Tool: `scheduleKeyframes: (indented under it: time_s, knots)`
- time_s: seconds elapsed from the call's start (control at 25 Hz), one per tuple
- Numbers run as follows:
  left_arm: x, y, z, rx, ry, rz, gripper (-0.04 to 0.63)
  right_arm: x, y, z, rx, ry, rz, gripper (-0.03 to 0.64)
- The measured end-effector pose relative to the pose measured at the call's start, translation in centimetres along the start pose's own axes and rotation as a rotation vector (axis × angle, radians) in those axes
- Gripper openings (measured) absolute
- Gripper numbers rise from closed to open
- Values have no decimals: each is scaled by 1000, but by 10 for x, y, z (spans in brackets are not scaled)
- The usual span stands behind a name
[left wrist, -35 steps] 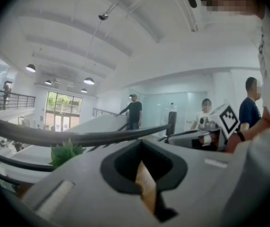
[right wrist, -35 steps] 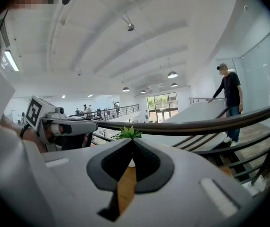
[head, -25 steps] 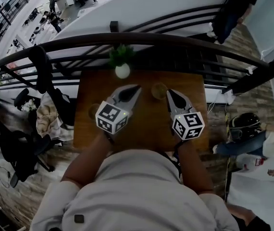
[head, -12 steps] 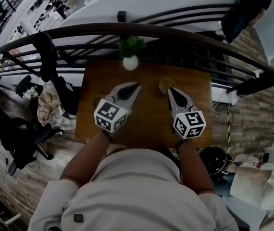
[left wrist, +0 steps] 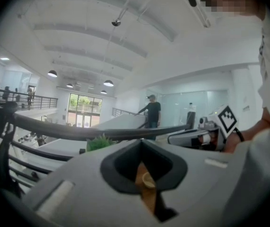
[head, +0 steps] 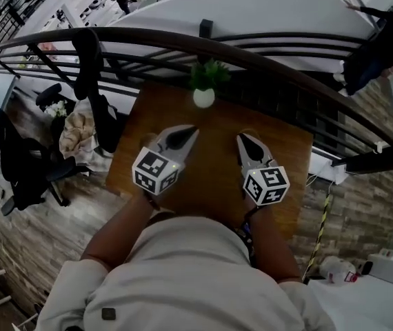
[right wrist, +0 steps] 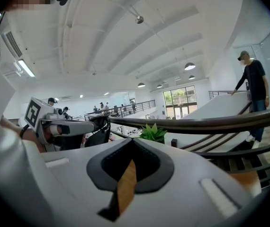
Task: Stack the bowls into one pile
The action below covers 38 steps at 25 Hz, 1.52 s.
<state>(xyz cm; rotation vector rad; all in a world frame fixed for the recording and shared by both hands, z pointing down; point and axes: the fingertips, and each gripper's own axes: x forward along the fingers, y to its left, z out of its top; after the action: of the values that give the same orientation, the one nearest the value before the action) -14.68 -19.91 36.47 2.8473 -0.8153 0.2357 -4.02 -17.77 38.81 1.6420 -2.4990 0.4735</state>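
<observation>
Through the slit between the left gripper's jaws, the left gripper view shows one small tan bowl (left wrist: 148,178) on the wooden table (head: 210,164). The head view shows no bowl plainly; both grippers cover the spots where bowls lay. My left gripper (head: 191,129) (left wrist: 141,143) hovers over the table's left half, jaws together with nothing in them. My right gripper (head: 240,138) (right wrist: 131,142) hovers over the right half, also shut and empty; only a strip of table shows through its slit. Both point toward the table's far edge.
A small potted plant (head: 203,92) in a white pot stands at the table's far edge, just before a dark curved railing (head: 265,54). Office chairs (head: 17,164) and a draped cloth stand left of the table. A person (head: 383,40) stands beyond the railing.
Both grippers have moved over the table toward its far edge and sunk a little. The bowl that showed by the right gripper's tips is now covered. The head view has swung.
</observation>
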Motion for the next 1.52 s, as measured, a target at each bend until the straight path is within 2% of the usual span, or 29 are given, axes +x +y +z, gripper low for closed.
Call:
scheduleKeyframes:
  time_s: [0.44,0.76,1.16,1.52]
  knots:
    - [-2,-13,-8,-1,3,133,5,-3,-10,-8,-2,13,128,8]
    - [-10,-14,-12,-2,0,170,5,-10,-7,-15,13,23,155,8]
    - [-27,14,-11,3,-5,151,5,7,13,-12,20,17,130,8]
    - [-73,78,-9,32,17,92,5,59,75,-3,30,-4,88,8]
